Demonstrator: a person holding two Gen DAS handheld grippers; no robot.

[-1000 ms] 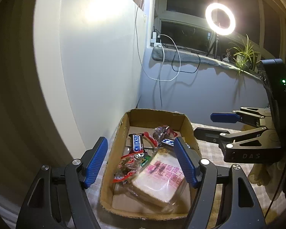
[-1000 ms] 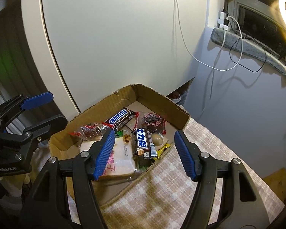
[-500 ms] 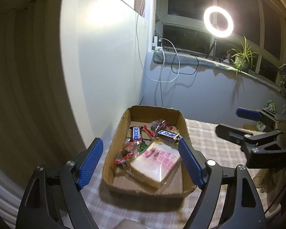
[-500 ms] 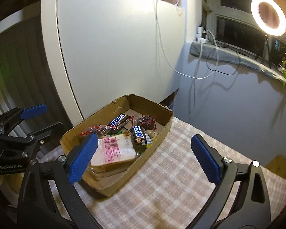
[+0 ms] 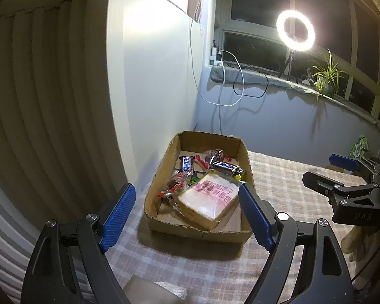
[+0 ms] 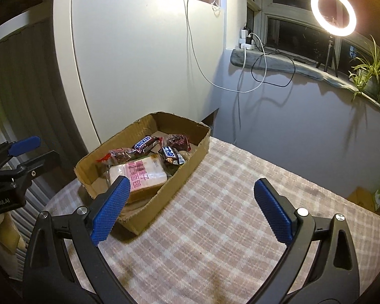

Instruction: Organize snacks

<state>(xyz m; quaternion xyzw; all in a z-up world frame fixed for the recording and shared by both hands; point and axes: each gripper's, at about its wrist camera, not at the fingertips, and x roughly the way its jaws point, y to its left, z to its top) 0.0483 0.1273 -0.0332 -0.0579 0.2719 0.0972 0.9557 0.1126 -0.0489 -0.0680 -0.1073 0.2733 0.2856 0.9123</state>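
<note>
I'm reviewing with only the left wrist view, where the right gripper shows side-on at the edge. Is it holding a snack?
Observer: No. In the right wrist view the right gripper is wide open, its jaws having just been opening, with only checked cloth between its pads.
Operator: Is it over the cardboard box?
Observer: No. The box lies ahead and to its left, and only the left pad overlaps the box's near corner in the picture.
Operator: Anything on the cloth near it?
Observer: Brownish stains close to the camera. No snacks show there.

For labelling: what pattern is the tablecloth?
Pink-and-cream plaid tablecloth; clearest in the right wrist view.
</note>
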